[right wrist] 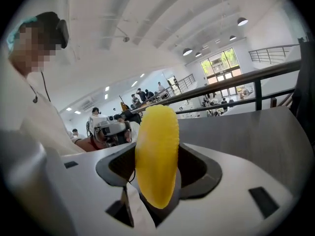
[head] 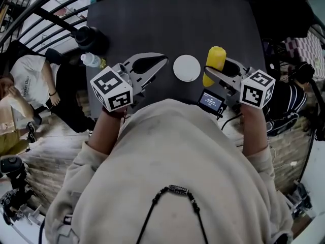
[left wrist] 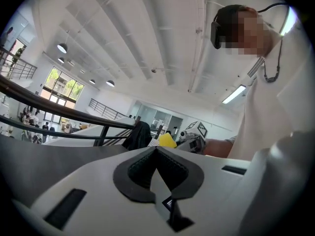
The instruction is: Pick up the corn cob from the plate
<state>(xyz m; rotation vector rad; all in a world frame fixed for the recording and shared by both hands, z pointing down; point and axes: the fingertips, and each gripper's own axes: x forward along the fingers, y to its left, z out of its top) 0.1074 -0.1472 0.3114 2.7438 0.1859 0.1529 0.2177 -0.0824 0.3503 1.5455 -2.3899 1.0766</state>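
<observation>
A yellow corn cob stands nearly upright in my right gripper, whose jaws are shut on its middle, lifted above the dark table. In the right gripper view the cob fills the gap between the jaws of that gripper. The round white plate lies bare just left of the cob. My left gripper hovers left of the plate, shut with nothing in it; its tips meet in the left gripper view. From there the cob shows small in the distance.
A clear bottle and a black round object sit at the table's left edge. A small screen device rests at the near edge. Railings and a seated person are beyond the left side.
</observation>
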